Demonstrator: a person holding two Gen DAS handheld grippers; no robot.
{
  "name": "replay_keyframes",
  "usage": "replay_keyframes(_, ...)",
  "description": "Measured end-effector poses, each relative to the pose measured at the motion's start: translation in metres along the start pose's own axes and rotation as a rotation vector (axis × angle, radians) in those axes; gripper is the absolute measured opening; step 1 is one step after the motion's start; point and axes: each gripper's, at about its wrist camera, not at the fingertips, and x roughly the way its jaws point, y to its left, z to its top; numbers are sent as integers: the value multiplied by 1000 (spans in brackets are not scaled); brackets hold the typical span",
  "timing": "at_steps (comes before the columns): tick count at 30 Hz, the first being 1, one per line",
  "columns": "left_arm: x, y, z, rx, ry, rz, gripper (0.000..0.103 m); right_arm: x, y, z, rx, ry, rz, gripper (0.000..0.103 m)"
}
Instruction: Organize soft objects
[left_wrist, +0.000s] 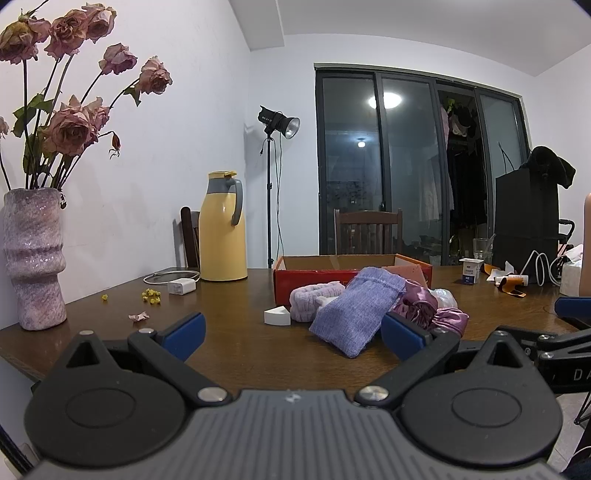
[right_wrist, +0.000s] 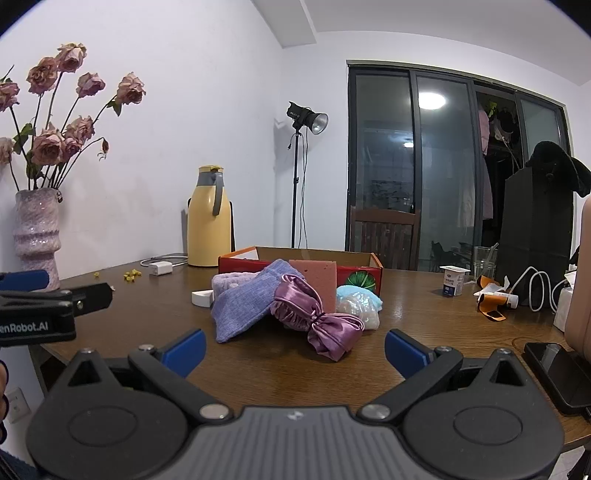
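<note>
Jaws spread wide and empty on both the left gripper (left_wrist: 291, 338) and right gripper (right_wrist: 294, 349), near the lavender woven fabric pouch (left_wrist: 352, 312) leaning before the red cardboard box (left_wrist: 295, 275) on the brown wooden surface (left_wrist: 221, 332); pinching it mid-body should work best.

Table (right_wrist: 258, 365): glossy wood. Pouch (right_wrist: 243, 308): coarse woven cloth. Scrunchie (right_wrist: 317, 314): shiny satin. Box (right_wrist: 354, 275): cardboard. Vase (left_wrist: 33, 258): glazed ceramic.

Bare desk (right_wrist: 280, 365) lies open between the near edge and the heap of soft things (right_wrist: 295, 306), so that side is free. Behind the heap the red box (right_wrist: 373, 275) blocks the way. A white block (right_wrist: 202, 297) sits just left; a phone (right_wrist: 554, 369) lies at the right edge.
</note>
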Motion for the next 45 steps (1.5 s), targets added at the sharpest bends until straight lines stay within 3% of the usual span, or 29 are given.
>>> replay_keyframes(35, 4, 1, -1, -7, 12, -18, 103, -1, -1, 0, 0, -7, -6, 103)
replay_keyframes(45, 27, 5, 0, -2, 13, -3, 103, 16, -12, -1, 26, 2, -9, 103)
